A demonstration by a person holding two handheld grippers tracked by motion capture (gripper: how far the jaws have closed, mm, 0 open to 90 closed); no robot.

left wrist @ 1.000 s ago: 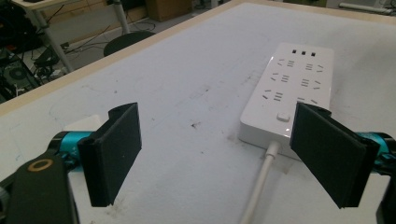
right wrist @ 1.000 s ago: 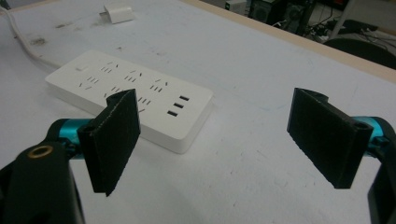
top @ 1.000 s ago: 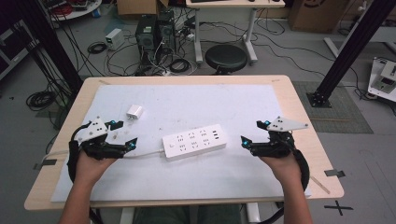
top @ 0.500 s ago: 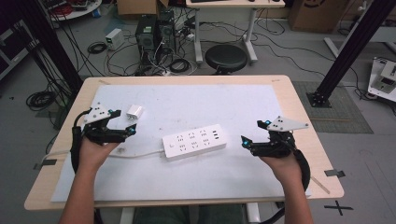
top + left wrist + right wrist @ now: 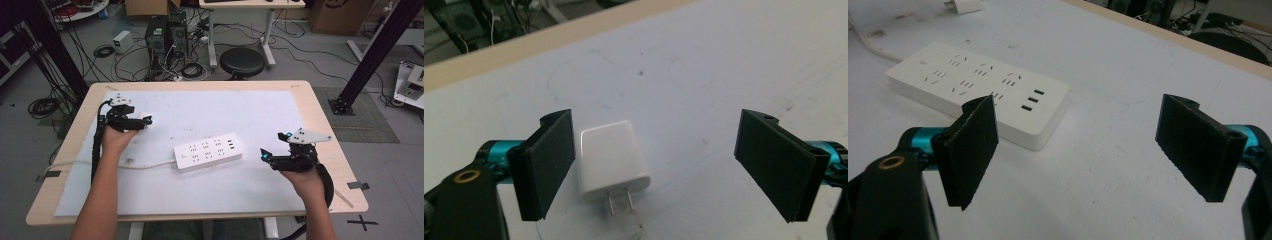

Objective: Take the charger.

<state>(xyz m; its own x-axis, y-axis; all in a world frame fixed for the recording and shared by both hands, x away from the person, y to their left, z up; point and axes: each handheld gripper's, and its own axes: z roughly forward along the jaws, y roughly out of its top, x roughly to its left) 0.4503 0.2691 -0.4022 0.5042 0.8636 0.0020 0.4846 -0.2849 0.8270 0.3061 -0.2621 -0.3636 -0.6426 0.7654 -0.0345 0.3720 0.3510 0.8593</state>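
Note:
A small white charger plug [image 5: 611, 160] lies flat on the white mat, its two prongs pointing toward me. My left gripper [image 5: 656, 135] is open around it, and the left jaw is almost at its side. In the high view that gripper [image 5: 142, 120] is at the mat's far left, with the charger [image 5: 145, 115] at its tips. A white power strip [image 5: 209, 151] lies mid-table. My right gripper [image 5: 270, 144] is open and empty just right of it. Seen from the right gripper view, the strip [image 5: 978, 90] sits ahead-left of that gripper [image 5: 1078, 135].
The strip's white cable [image 5: 142, 165] runs left across the mat [image 5: 225, 112] and off the table's left edge. The wooden table rim [image 5: 320, 107] frames the mat. Beyond the far edge stand a black stool [image 5: 242, 62] and computer towers [image 5: 157, 32] amid floor cables.
My left gripper has moved forward and rightward from the mat's left side up to the charger, which now sits between its open jaws. The right gripper and power strip have stayed put.

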